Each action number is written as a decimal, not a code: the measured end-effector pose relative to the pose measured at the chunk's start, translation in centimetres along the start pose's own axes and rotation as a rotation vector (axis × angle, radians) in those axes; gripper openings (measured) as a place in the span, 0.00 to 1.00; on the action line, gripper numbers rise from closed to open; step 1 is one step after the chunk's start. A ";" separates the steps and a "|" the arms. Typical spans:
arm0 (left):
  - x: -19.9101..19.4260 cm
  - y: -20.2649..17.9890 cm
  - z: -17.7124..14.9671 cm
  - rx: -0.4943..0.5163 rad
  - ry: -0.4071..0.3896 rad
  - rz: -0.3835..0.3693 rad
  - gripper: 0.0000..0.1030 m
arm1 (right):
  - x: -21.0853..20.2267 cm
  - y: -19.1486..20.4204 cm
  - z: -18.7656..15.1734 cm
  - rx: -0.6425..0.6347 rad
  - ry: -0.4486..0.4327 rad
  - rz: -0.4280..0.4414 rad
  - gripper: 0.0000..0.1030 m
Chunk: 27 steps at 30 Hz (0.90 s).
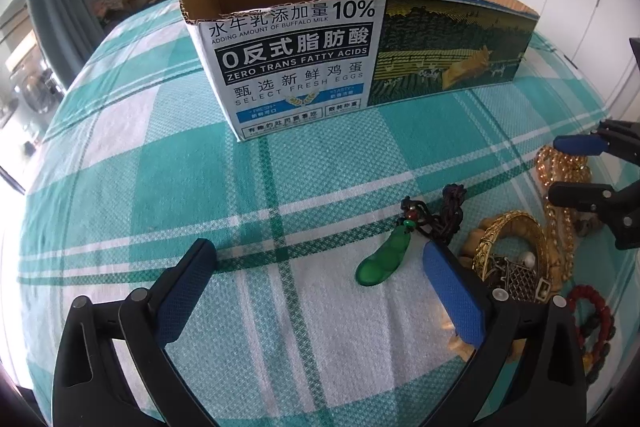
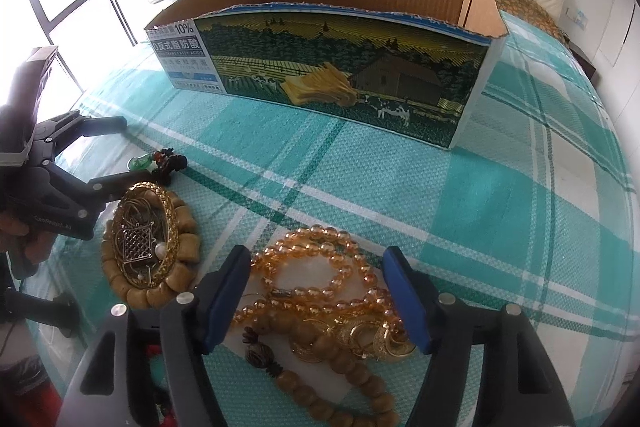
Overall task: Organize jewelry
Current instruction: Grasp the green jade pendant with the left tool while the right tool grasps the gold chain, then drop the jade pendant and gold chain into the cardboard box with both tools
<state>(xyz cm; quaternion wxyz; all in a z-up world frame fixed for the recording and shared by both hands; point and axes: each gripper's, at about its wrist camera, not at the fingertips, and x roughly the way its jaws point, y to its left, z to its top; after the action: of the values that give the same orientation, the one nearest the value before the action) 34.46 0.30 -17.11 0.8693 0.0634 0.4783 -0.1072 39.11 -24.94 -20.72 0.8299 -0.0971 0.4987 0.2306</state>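
Note:
An open cardboard box (image 1: 304, 67) (image 2: 332, 71) stands on the checked cloth. A green pea-pod pendant (image 1: 384, 259) on a dark cord lies between the open fingers of my left gripper (image 1: 320, 261), nearer the right finger. My right gripper (image 2: 318, 263) is open around an amber bead strand (image 2: 320, 267), its fingers on either side. A gold bangle (image 1: 508, 235) (image 2: 146, 231) rests on a wooden bead bracelet (image 2: 176, 283), with a small mesh charm and pearl inside it. Gold earrings (image 2: 368, 339) and wooden beads (image 2: 344, 375) lie by the right gripper.
A teal and white checked cloth (image 1: 160, 187) covers the table. A red bead bracelet (image 1: 592, 311) lies at the right edge in the left wrist view. The other gripper shows in each view, at the right (image 1: 588, 167) and at the left (image 2: 116, 155).

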 end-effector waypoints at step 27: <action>-4.4 -2.3 -2.1 -0.070 -0.119 -0.075 0.10 | -4.5 -0.6 -0.4 0.135 -0.159 0.067 0.07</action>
<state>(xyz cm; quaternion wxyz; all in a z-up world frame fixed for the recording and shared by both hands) 29.91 -0.91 -14.51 0.8933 0.0085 0.4314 -0.1262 37.31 -26.95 -17.06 0.8633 -0.0055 0.4486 0.2311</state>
